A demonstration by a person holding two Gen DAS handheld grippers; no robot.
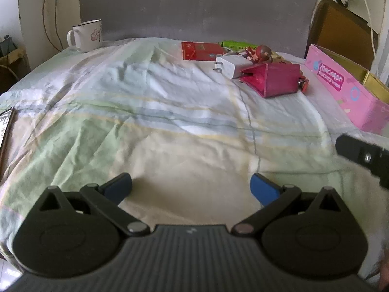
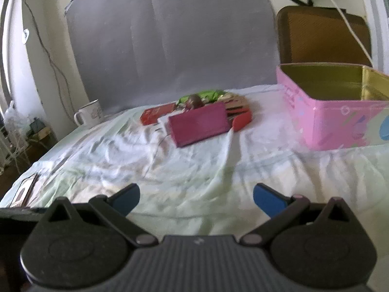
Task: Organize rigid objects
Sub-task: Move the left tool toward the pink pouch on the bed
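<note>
A small pile of objects lies at the far right of the cloth-covered table: a magenta box [image 1: 274, 80] [image 2: 200, 124], a white plug adapter [image 1: 233, 67], a red flat box [image 1: 200, 51] [image 2: 156, 114], a green packet [image 1: 237, 45] [image 2: 204, 95] and a brown-headed figurine [image 1: 262, 52] [image 2: 194, 101]. To their right stands an open pink tin [image 1: 347, 85] [image 2: 340, 112] with a gold inside. My left gripper [image 1: 190, 188] is open over bare cloth near the front edge. My right gripper [image 2: 195, 199] is open too, nothing between its fingers; one of its black arms shows at the left view's right edge.
A white mug [image 1: 87, 35] [image 2: 90, 114] stands at the far left corner. A framed flat item [image 1: 6, 126] [image 2: 24, 189] lies at the left edge. A brown chair back [image 1: 340, 29] [image 2: 323, 34] rises behind the tin, with a grey backdrop [image 1: 194, 7] behind the table.
</note>
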